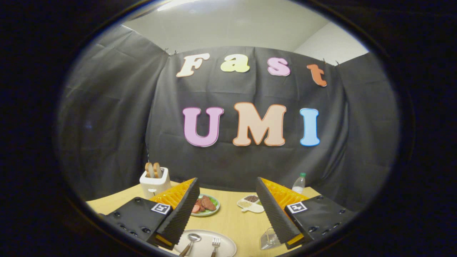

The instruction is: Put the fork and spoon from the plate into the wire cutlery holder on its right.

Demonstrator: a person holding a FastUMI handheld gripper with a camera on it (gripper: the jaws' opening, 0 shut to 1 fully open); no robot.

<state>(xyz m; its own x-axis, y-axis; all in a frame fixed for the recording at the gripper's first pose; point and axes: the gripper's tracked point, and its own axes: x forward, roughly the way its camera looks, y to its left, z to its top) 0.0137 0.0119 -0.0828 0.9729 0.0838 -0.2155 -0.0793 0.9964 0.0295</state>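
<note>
Claw (pixel 228 210) wide open, holding nothing – both fingers spread apart above the light wooden desk (pixel 232 221). Round white plate (pixel 228 246) sits low between the fingers, close in; silver metal spoon (pixel 192 238) lies on its left part, silver metal fork (pixel 215 243) just beside it to the right, both with wooden-looking handles pointing toward the camera. Wire cutlery holder (pixel 268 239) stands on the desk right of the plate, partly hidden by the right finger. Beyond the fingers – green plate with sliced meat (pixel 204 206), white divided dish with grains (pixel 251 203), clear plastic bottle with green cap (pixel 299 183), white toaster with bread slices (pixel 154 181)
</note>
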